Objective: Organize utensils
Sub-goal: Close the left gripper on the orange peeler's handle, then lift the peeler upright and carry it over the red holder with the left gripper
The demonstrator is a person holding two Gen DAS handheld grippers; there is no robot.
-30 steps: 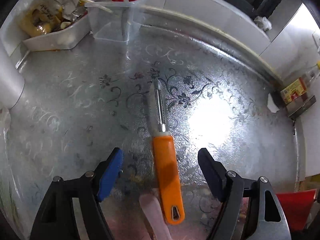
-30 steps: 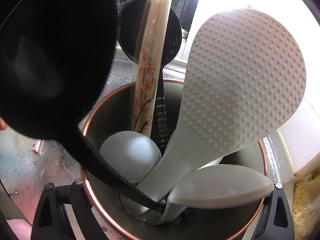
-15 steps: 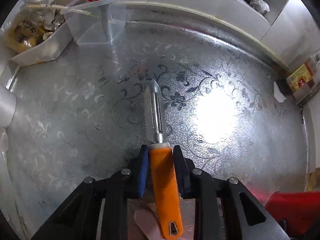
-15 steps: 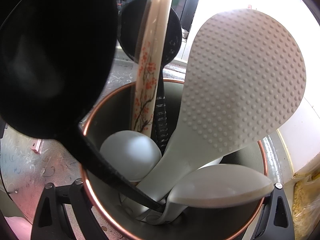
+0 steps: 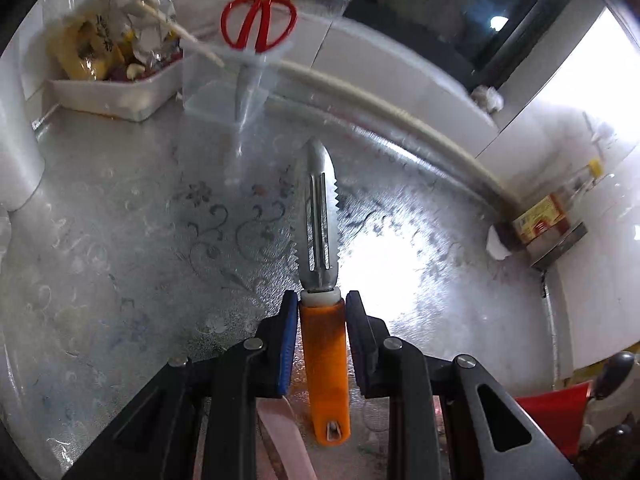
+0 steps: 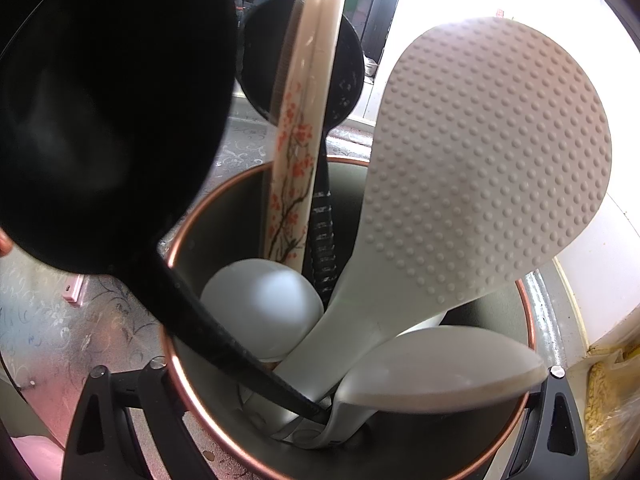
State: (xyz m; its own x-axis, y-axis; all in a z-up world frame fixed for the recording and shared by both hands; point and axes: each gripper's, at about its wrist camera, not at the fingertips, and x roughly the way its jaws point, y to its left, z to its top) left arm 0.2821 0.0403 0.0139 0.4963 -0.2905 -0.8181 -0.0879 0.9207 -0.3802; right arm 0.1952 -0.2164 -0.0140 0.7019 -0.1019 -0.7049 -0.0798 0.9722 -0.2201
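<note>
My left gripper [image 5: 322,312] is shut on the orange handle of a peeler [image 5: 318,220]. Its jaws have just been closing, with that handle between them. The metal blade points away from me, lifted above the flower-patterned counter [image 5: 160,240]. In the right wrist view my right gripper [image 6: 352,380] clasps a copper-rimmed utensil holder [image 6: 176,344], one finger against each side of its wall. The holder contains a black ladle [image 6: 100,120], a dotted grey rice paddle [image 6: 488,168], flower-printed chopsticks [image 6: 296,152], white spoons [image 6: 260,304] and a black skimmer [image 6: 348,80].
Red-handled scissors [image 5: 258,24] stand in a clear plastic holder [image 5: 216,88] at the back. A white tray [image 5: 112,98] of packets sits beside it on the left. A small box [image 5: 540,220] stands at the right wall, and a red thing [image 5: 552,412] lies at the lower right.
The left gripper's jaws closed on the peeler's orange handle and lifted it off the counter, tilting up toward the back wall. The right gripper and the holder have not moved.
</note>
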